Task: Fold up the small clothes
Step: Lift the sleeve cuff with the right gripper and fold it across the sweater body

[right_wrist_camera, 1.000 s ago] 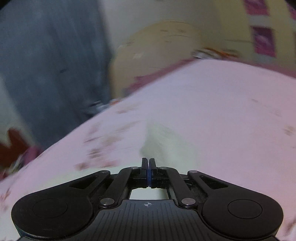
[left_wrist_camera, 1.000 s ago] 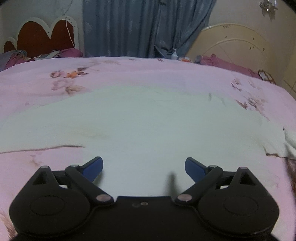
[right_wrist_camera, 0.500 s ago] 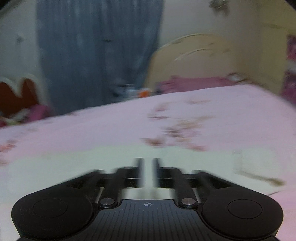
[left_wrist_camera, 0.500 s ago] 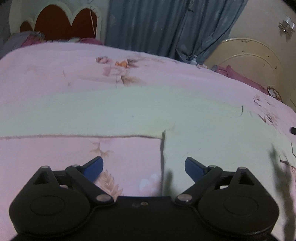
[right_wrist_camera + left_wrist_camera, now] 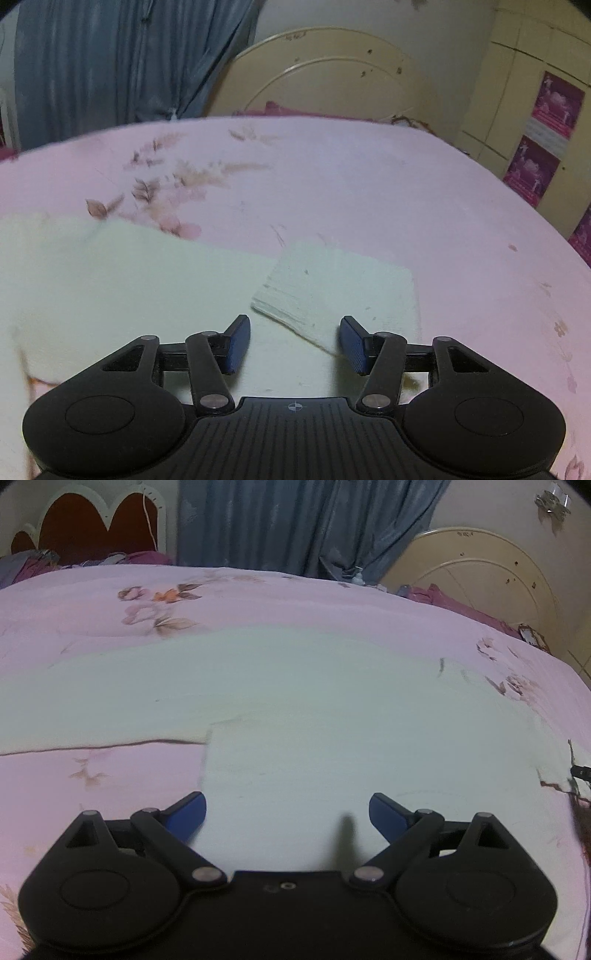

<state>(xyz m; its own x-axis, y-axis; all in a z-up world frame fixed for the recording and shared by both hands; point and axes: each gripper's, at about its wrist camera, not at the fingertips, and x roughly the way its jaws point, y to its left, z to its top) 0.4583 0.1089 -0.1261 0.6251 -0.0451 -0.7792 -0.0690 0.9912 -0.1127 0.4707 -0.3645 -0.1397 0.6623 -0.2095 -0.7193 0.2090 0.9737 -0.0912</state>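
Left gripper (image 5: pixel 287 812): black linkage body, blue pads (image 5: pixel 186 814) spread wide apart, nothing between them; poised over the near part of the garment, contact with the cloth not discernible.

Right gripper (image 5: pixel 294 341): same build, blue pads (image 5: pixel 238 343) parted, nothing clamped; a folded corner of cloth lies between and just beyond the tips.

White garment (image 5: pixel 295 716): pale cream cloth lying flat on the bed; in the left wrist view it fills the centre, a broad band running from 9 o'clock to 3 o'clock with a squared panel reaching down toward 6 o'clock, its left edge just beside the left pad; ragged edge at 3 o'clock.

Folded flap (image 5: pixel 343 288): ribbed, layered section of the same garment, resting on it at 1 o'clock from the right gripper's tips.

Pink floral bedspread (image 5: pixel 92 771): beneath the garment; flower prints at 11 o'clock and 2 o'clock.

Blue curtain (image 5: pixel 303 524): at 12 o'clock, behind the bed.

Cream headboard (image 5: pixel 325 70): arched, speckled, at 12 o'clock in the right wrist view.

Red scalloped headboard (image 5: pixel 96 524): at 10 o'clock.

Magenta posters (image 5: pixel 550 129): on the cream cabinet at 2 o'clock.
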